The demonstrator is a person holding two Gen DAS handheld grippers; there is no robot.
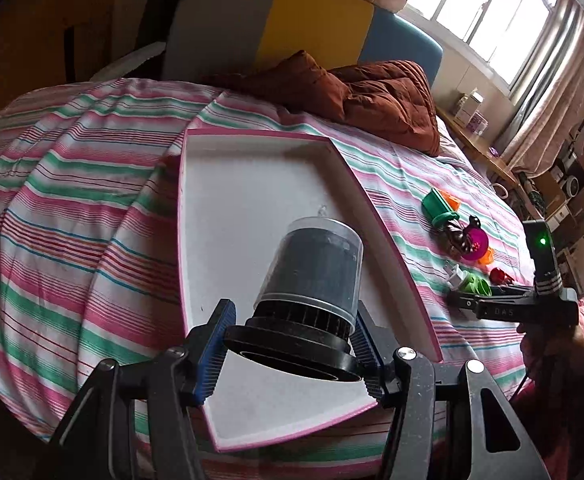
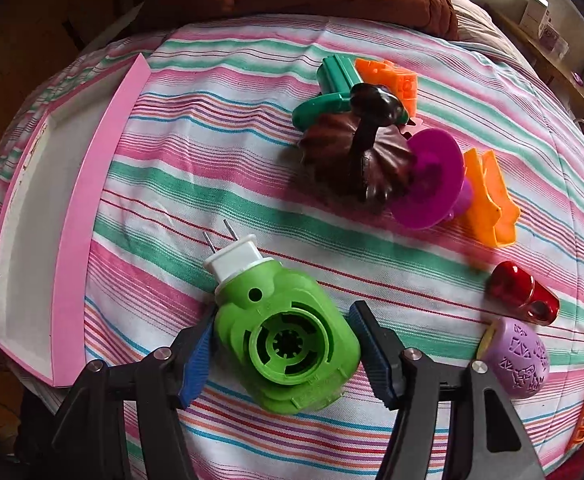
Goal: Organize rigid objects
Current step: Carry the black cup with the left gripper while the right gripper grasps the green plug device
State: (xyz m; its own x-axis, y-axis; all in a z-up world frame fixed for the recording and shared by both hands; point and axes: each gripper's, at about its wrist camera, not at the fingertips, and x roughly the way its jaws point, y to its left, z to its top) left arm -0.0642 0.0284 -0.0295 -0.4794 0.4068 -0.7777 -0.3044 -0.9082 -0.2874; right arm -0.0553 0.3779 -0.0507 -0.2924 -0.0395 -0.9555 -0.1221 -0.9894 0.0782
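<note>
Blue-padded, my left gripper (image 1: 289, 354) clamps a black-based clear jar (image 1: 312, 280) over the pink-rimmed tray (image 1: 388, 240). My right gripper (image 2: 283, 354) straddles the green plug-in device (image 2: 287, 340) on the striped bedspread (image 2: 211, 152); its pads seem just shy of contact. Farther off lie the plastic toys (image 2: 412, 152).

One pink tray (image 1: 392, 248), one capped jar (image 1: 312, 272), one green plug-in unit (image 2: 287, 340) — two orange pieces (image 2: 488, 200), one red toy (image 2: 522, 294).
</note>
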